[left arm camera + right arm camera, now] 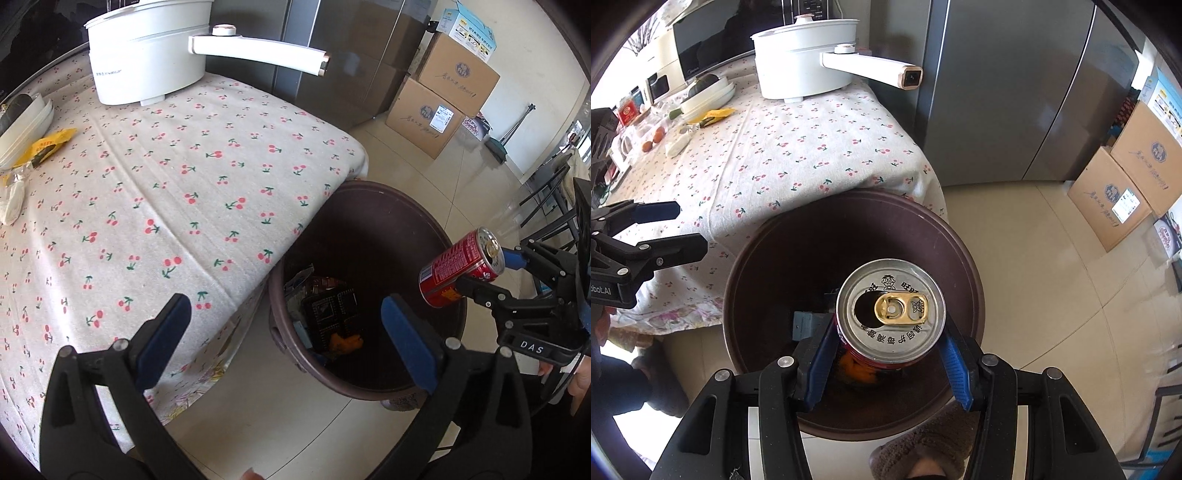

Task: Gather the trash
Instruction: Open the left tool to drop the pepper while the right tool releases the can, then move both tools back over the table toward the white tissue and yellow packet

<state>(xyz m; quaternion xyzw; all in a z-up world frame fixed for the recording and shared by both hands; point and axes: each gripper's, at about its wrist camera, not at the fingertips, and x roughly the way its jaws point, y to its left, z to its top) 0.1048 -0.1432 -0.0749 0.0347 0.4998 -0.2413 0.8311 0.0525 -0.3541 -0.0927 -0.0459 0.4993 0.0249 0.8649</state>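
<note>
Big table w/ a cream cotton cloth printed in red cherries (192, 177) fills the left side; weave looks soft, faintly creased. Grey brushed-steel fridge (1015, 92) stands far behind it, smooth and dull-shiny. Stacked brown cardboard boxes (439, 99) sit far right on the glossy beige floor tiles (1052, 266).

Just beside the table's near-right corner, on the floor, is a round dark-brown plastic trash bin (369, 206), smooth rim, w/ wrappers, a black packet and something orange at the bottom.

White electric cooking pot w/ long straight handle (147, 55) sits at the table's far edge. Stacked white bowls (26, 125) and a yellow snack wrapper (48, 144) lie far left on the cloth.

Right gripper (886, 332) has its blue-padded fingers clamped on the sides of a red aluminium drink can (890, 314), silver top, gold pull-tab, already opened; can hangs tilted above the bin's mouth, over the trash inside.

Left gripper (291, 339) is spread wide, nothing between its blue pads, hovering over the table edge and bin.
</note>
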